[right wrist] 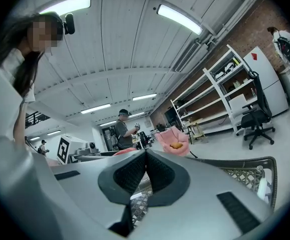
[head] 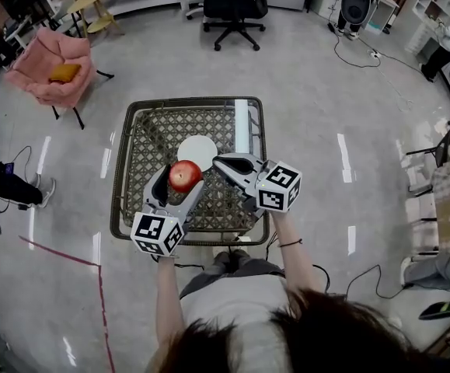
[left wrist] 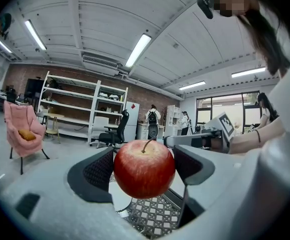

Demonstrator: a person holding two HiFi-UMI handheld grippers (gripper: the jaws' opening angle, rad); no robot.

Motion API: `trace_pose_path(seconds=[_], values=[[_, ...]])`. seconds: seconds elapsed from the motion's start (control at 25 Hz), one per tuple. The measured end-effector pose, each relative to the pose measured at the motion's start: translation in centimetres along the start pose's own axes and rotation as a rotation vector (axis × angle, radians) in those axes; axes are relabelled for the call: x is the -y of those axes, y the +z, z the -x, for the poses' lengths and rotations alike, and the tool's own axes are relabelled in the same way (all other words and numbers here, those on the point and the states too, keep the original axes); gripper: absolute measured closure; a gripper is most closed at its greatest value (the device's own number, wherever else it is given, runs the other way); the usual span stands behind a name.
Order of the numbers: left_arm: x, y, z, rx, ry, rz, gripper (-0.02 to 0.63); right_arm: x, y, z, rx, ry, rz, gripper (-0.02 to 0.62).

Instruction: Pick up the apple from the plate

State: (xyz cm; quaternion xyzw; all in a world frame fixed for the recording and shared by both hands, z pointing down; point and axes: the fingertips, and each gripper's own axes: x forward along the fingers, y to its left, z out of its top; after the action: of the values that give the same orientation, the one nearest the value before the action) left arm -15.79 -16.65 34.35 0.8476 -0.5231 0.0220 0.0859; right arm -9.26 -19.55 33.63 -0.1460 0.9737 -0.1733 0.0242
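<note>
The apple (head: 184, 175) is clamped between the jaws of the left hand-held gripper (head: 183, 179), stem up. In the left gripper view the pads (left wrist: 100, 171) press on its two sides at about its middle. The plate (head: 198, 148) lies bare just past that gripper's jaw tips. The apple looks to hang clear of it, though no view settles the gap. The right hand-held gripper (head: 218, 162) has its jaws together on nothing, with its tip just to the right of the apple.

The grasp seems made, so the step in hand is the lift away from the plate. That calls for a steady squeeze and a straight rise, kept level so the round fruit does not roll out of the pads.

The desk (head: 232, 202) has a raised rim (head: 120, 179) all round. It is near on the left gripper's left and behind it, toward the person. Above and ahead is open room. The tight side is the right, where the other gripper stands close.
</note>
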Motion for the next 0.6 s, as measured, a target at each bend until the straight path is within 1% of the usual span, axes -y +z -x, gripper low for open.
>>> trace_pose_path(seconds=[0.28, 0.6], values=[[-0.05, -0.12, -0.08, 0.004, -0.002, 0.003, 0.224, 0.09, -0.21, 0.14, -0.003, -0.005, 0.014, 0.586], [0.13, -0.68, -0.41, -0.005, -0.012, 0.009, 0.224, 0.05, -0.69, 0.16, -0.011, 0.011, 0.011, 0.586]])
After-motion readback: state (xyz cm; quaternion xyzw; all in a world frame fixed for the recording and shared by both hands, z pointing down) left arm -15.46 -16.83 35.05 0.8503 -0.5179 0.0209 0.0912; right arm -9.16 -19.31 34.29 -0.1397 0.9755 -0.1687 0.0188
